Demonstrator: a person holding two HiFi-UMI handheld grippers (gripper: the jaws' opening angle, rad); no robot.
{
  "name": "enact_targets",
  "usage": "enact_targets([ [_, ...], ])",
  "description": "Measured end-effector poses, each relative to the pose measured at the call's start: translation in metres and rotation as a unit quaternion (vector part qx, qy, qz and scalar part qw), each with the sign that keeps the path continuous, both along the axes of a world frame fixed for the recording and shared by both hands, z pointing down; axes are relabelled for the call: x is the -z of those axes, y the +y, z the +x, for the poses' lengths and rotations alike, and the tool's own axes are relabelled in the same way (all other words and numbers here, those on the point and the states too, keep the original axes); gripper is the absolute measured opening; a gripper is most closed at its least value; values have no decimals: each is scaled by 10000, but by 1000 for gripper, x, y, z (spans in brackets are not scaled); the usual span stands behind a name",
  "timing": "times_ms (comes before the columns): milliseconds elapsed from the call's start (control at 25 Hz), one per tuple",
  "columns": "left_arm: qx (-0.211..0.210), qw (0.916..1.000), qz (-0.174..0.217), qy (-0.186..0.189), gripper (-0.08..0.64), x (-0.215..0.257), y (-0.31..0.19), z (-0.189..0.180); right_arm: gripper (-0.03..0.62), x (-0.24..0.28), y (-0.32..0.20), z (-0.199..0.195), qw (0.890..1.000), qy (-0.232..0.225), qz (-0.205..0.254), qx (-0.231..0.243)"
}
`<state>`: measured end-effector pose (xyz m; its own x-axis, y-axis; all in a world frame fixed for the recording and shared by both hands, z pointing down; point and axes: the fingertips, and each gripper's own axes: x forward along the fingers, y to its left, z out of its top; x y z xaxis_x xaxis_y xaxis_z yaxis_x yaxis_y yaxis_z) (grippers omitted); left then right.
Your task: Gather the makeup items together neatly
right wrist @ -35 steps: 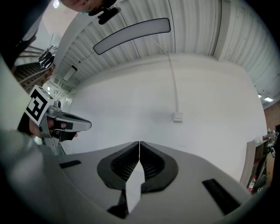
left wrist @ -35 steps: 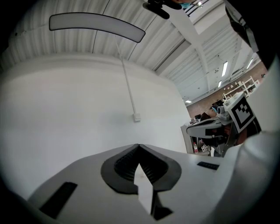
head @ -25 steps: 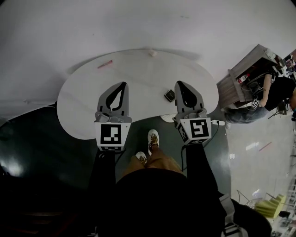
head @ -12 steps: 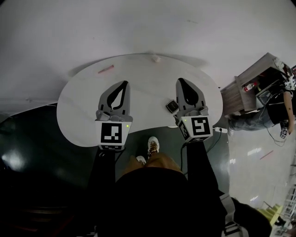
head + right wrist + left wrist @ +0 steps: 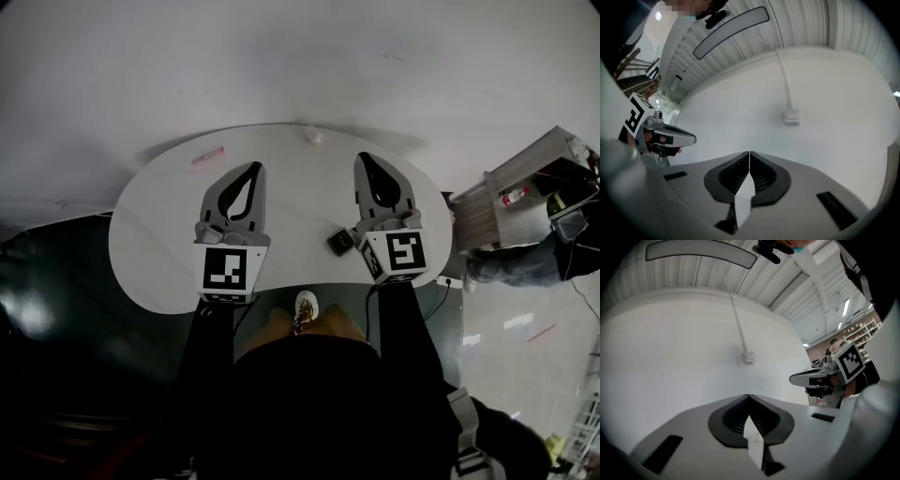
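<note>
My left fingers (image 5: pixel 731 416) and right fingers (image 5: pixel 764 176) are closed together and empty, so I'd open the right ones first, then dip to the dark compact (image 5: pixel 341 242) near the table's (image 5: pixel 150 244) front edge.

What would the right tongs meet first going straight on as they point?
Probably the plain white wall, left of the small white wall box; the shut right tongs have nothing nearer in line, though depth is unclear.

Head view looks down; gripper views face wall (image 5: pixel 670 362).
</note>
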<state>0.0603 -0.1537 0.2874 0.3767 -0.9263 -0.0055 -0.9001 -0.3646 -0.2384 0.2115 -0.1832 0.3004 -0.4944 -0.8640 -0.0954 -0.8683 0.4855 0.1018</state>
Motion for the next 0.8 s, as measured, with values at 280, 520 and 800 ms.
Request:
enact_targets([
  [280,57,10000,7,-78,14,-9,-20,21,28,-9,-24,19,9999,-76,-7,84],
  [520,6,10000,-72,-51,14,-12,-30,30,28,-14,-34,24,9998,-156,-83,105],
  [800,-26,9999,-151,-24,14,-12,-40,38,28,-20,-46,29,9998,-12,-183,109],
])
